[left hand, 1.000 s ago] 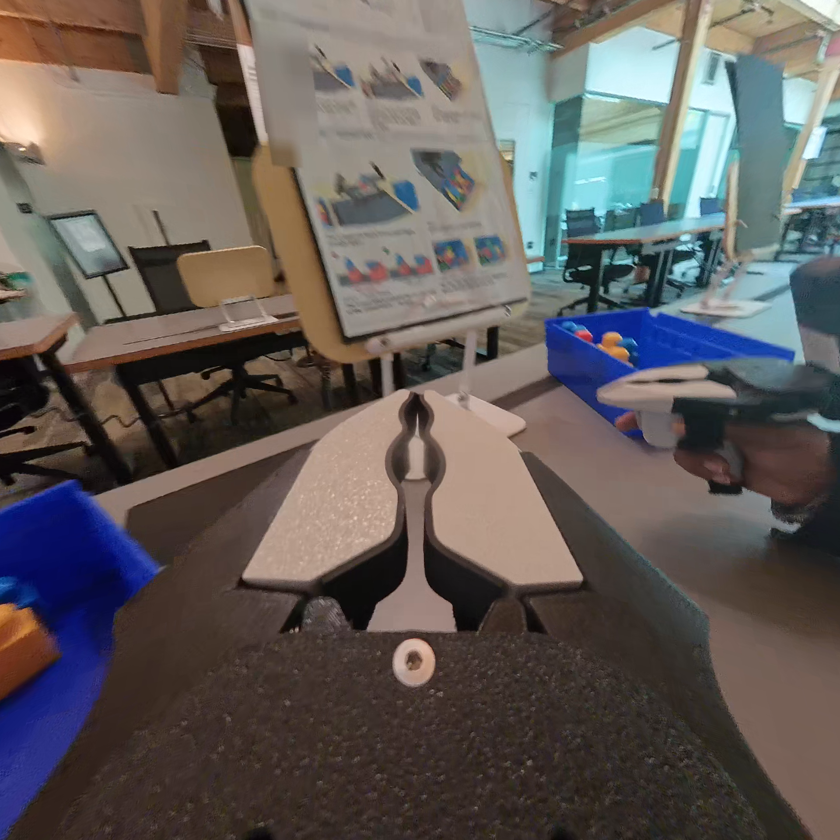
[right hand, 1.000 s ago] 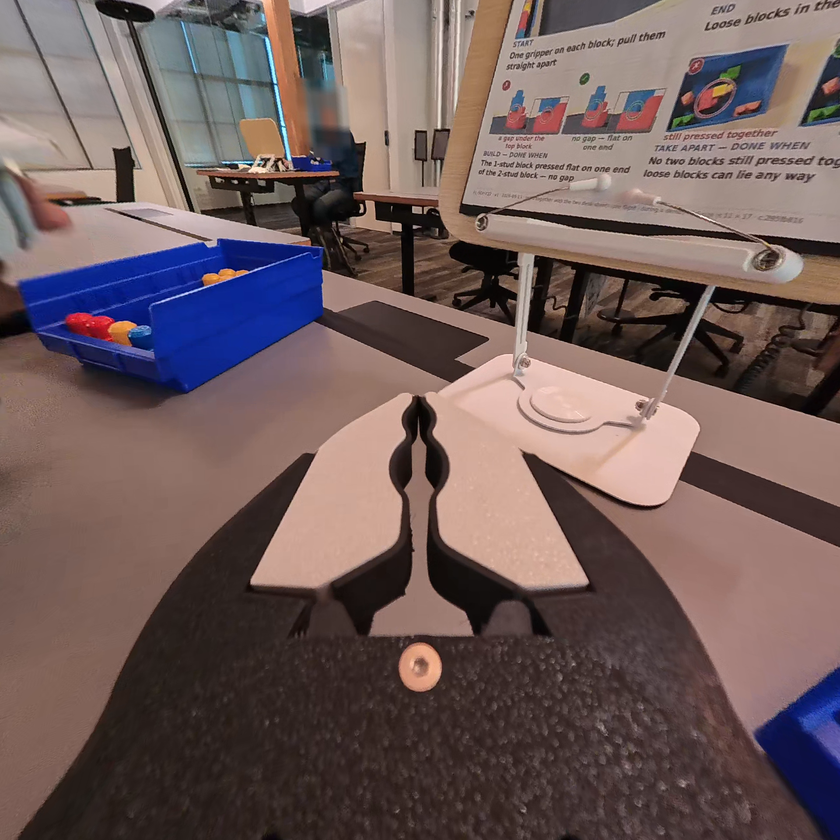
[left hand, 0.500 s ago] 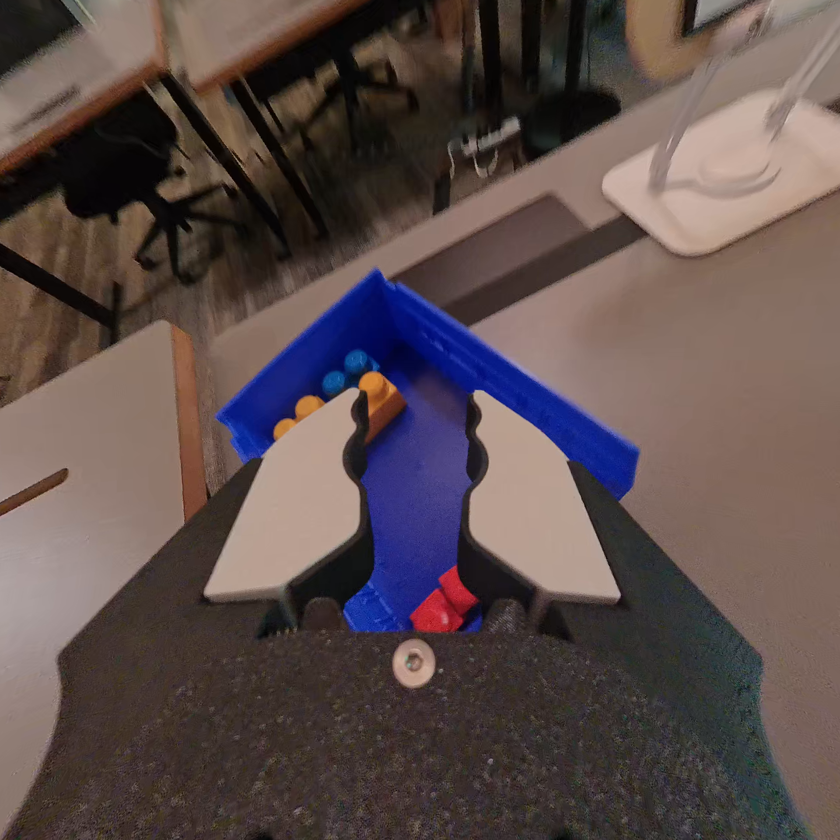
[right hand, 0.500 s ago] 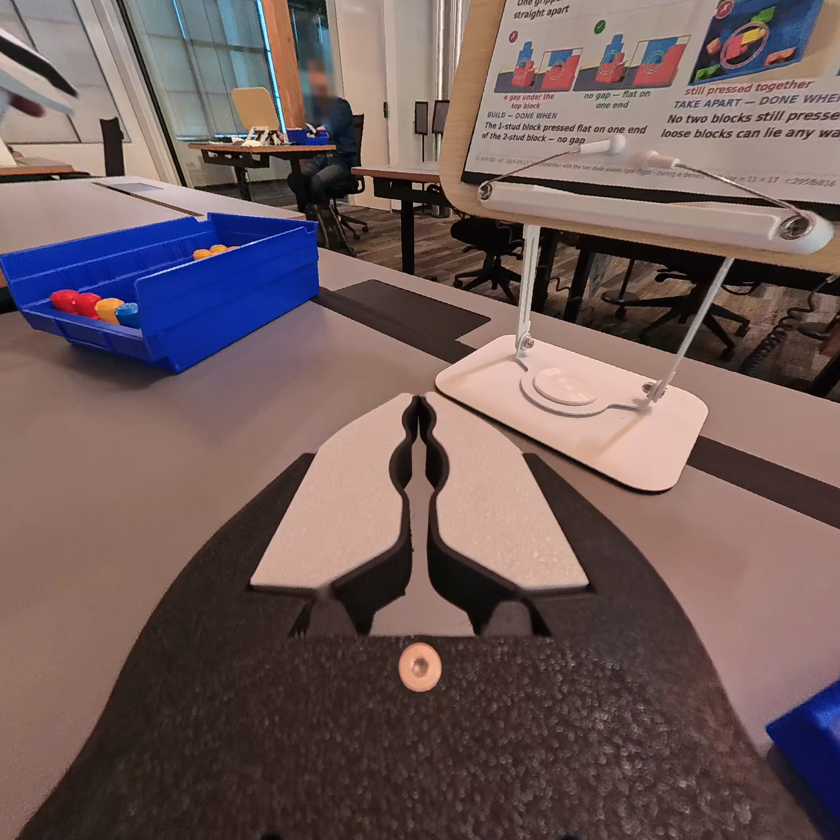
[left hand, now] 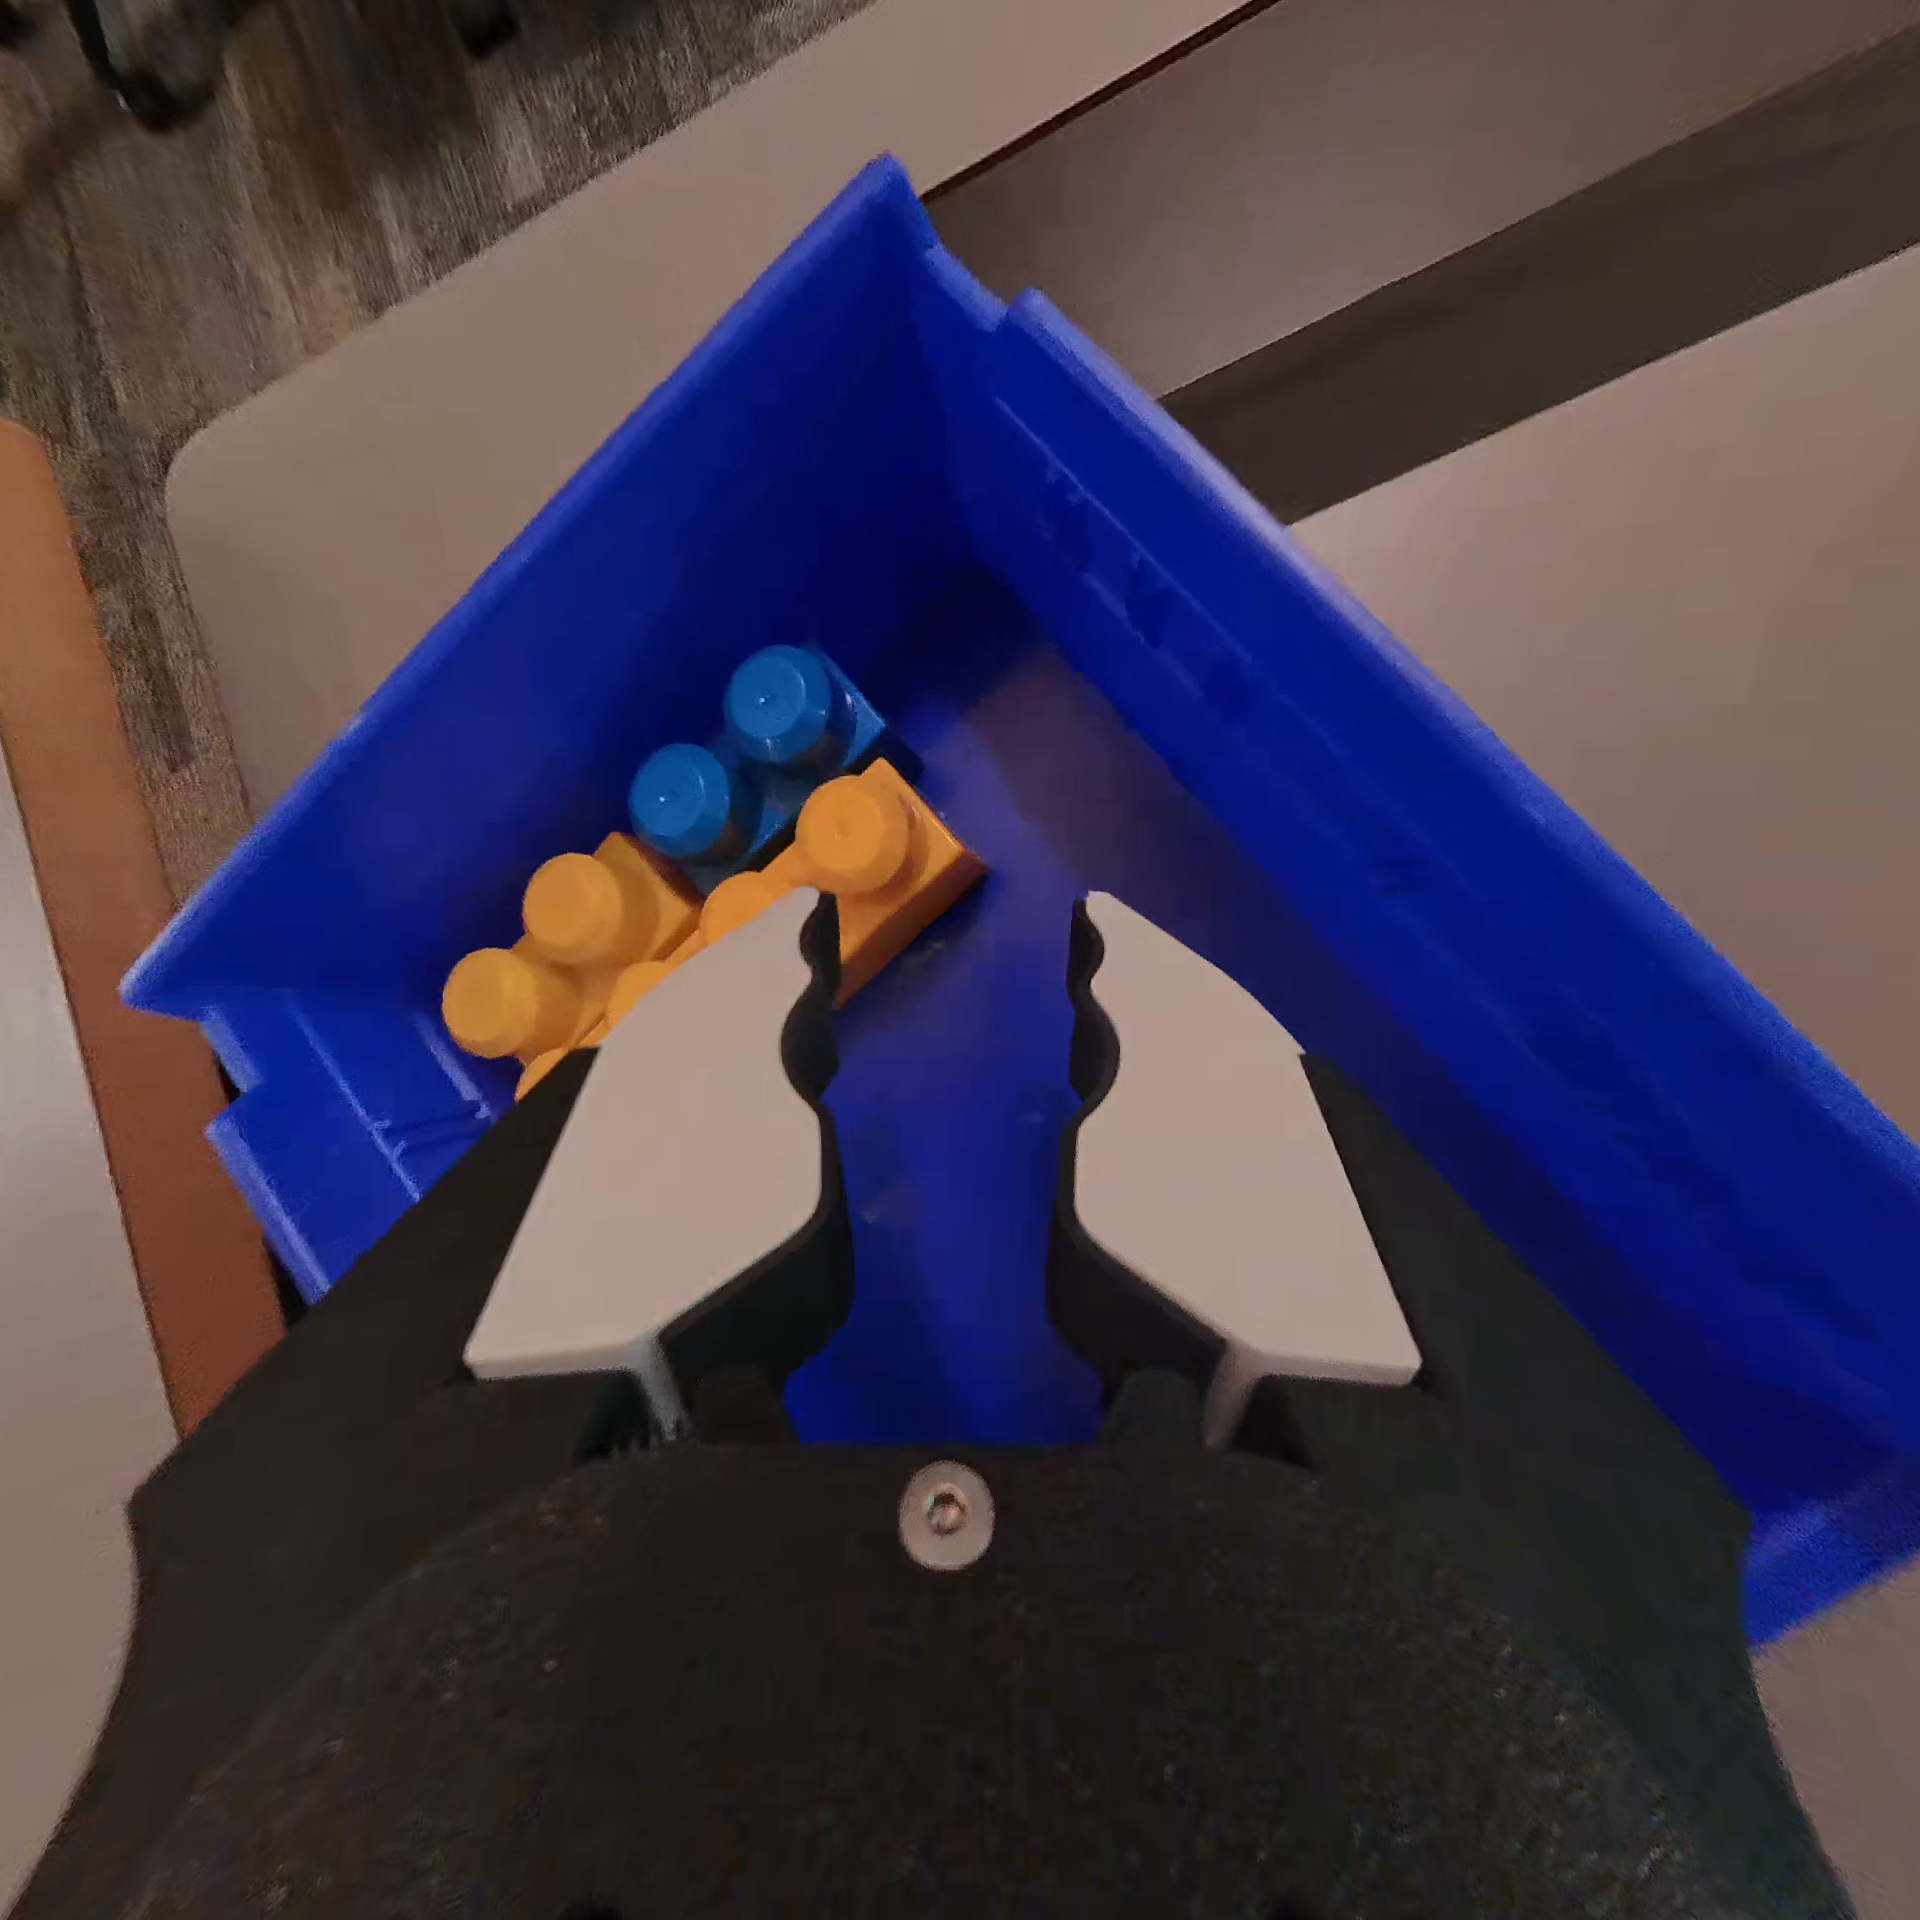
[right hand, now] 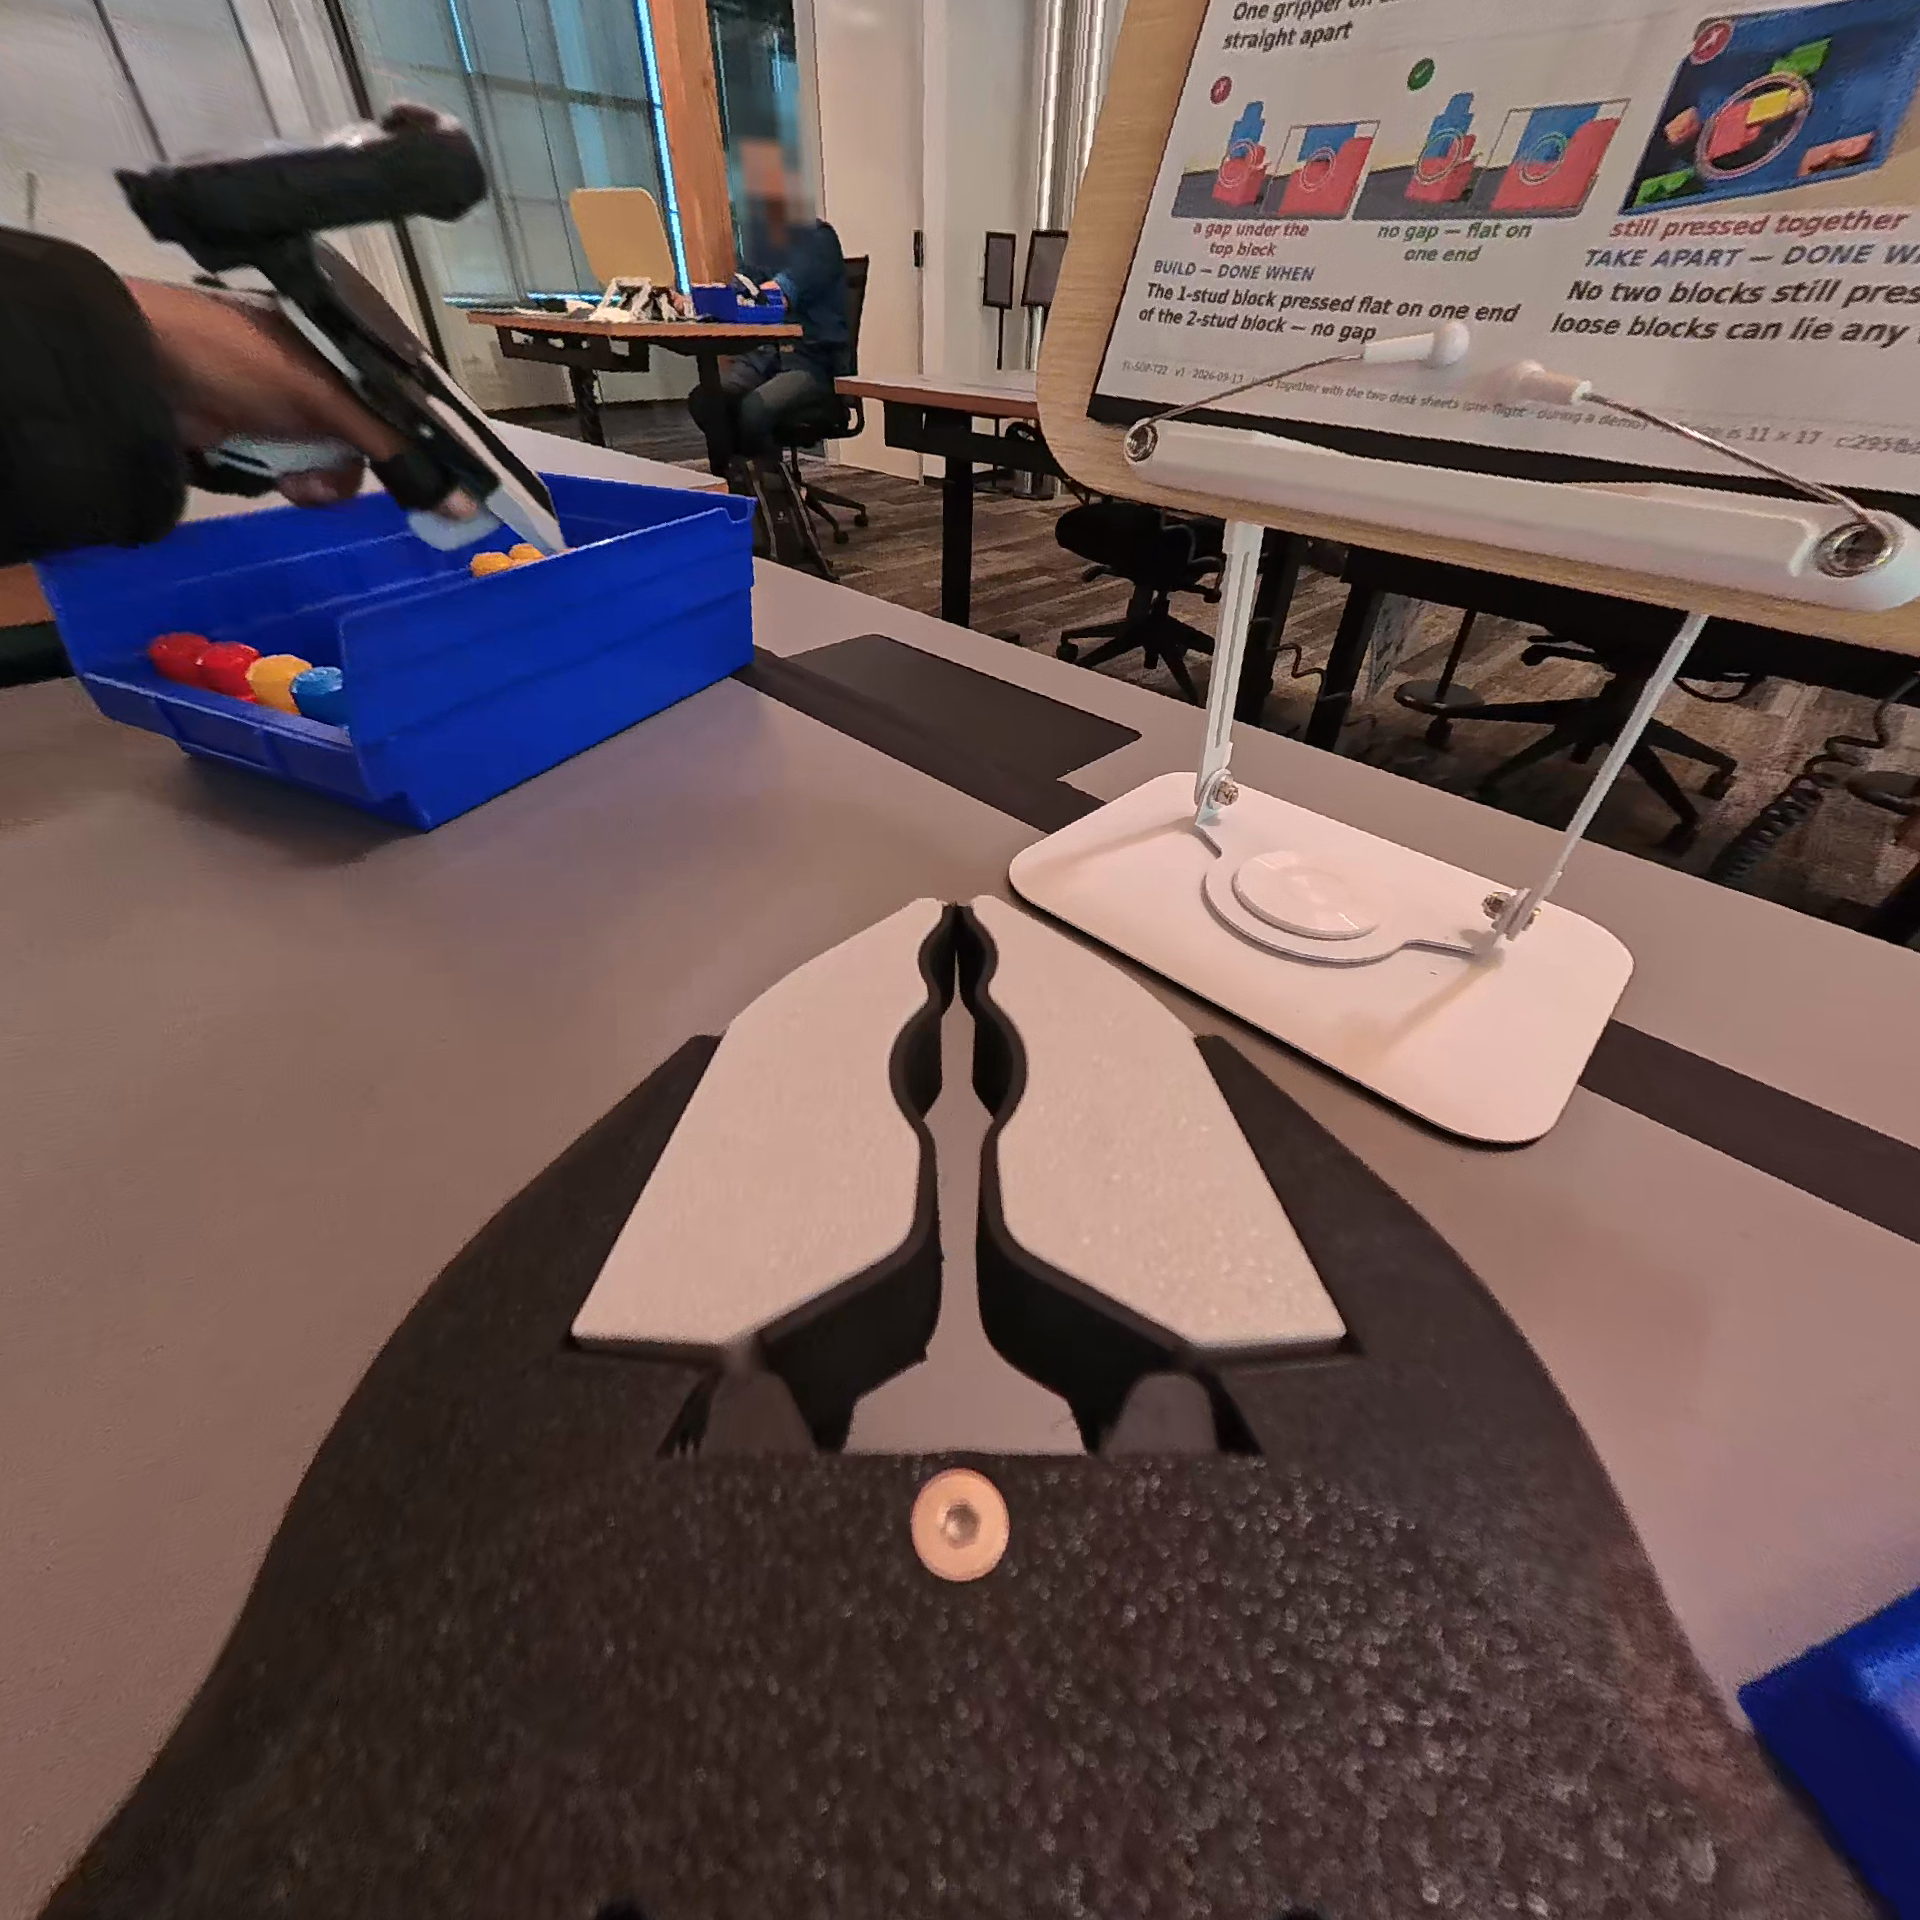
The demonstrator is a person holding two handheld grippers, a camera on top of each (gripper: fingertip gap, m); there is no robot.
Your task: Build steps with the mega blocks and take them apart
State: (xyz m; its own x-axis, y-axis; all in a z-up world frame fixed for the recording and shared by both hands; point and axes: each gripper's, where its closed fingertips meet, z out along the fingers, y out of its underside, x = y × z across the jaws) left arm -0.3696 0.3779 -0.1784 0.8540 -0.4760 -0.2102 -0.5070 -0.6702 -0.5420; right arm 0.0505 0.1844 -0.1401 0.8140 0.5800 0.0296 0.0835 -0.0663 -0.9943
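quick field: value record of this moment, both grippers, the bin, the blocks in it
left gripper: jaws open, lowered into the blue bin, nothing held
right gripper: jaws shut, empty, low over the grey table
far corner of bin: blue two-stud block, orange blocks beside it
near end of bin: red, yellow and blue blocks
nearest to left jaws: orange block, just off the left fingertip
behind: white stand holding an instruction sheet

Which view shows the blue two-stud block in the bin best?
The left wrist view: the blue two-stud block sits close up in the bin's corner beside orange blocks. In the right wrist view, the bin wall hides that block.
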